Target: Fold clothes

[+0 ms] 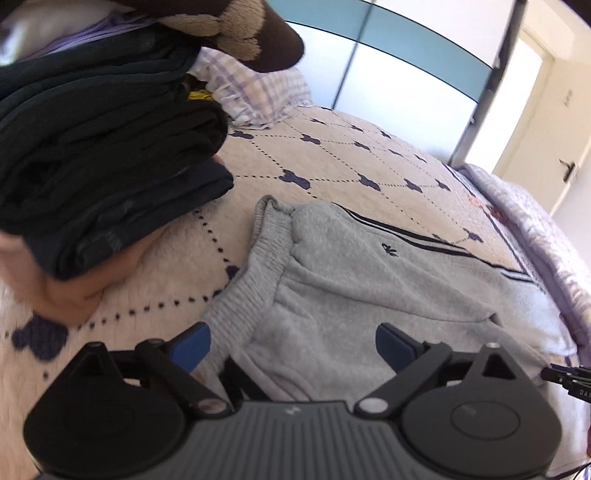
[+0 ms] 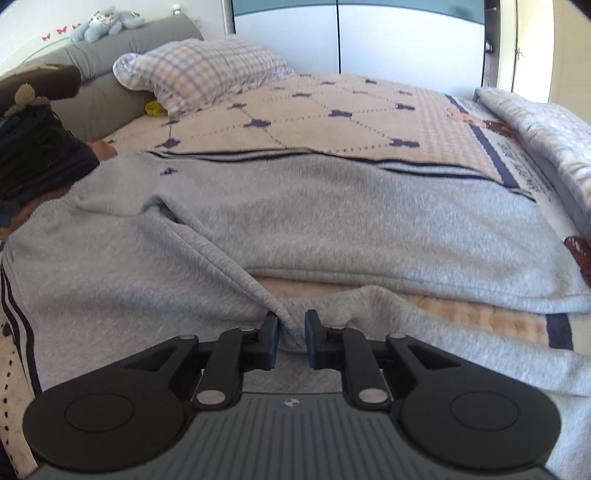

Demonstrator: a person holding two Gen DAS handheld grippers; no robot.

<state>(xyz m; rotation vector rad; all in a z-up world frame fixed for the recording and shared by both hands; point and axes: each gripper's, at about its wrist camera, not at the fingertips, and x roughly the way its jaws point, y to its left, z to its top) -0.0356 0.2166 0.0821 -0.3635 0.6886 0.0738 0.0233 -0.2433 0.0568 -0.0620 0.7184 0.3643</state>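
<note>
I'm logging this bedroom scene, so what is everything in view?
sweatpants: one, grey with dark side stripes, spread across the bed
bedspread: one, cream with navy motifs, covers the bed
folded stack: one pile, dark, left of the waistband
pillow: one, checked lilac, at the headboard
soft toy: one, pale blue, on the headboard
left tool: open, over the waistband
right tool: pinches a fold of grey cloth

Left wrist cam low over bed, angled down past left gripper (image 1: 293, 347), close to grey fleece sweatpants (image 1: 369, 280), right wrist cam likewise nr trouser legs, both share cream quilted bedspread (image 2: 332, 110), checked pillow (image 2: 199, 70)
</note>
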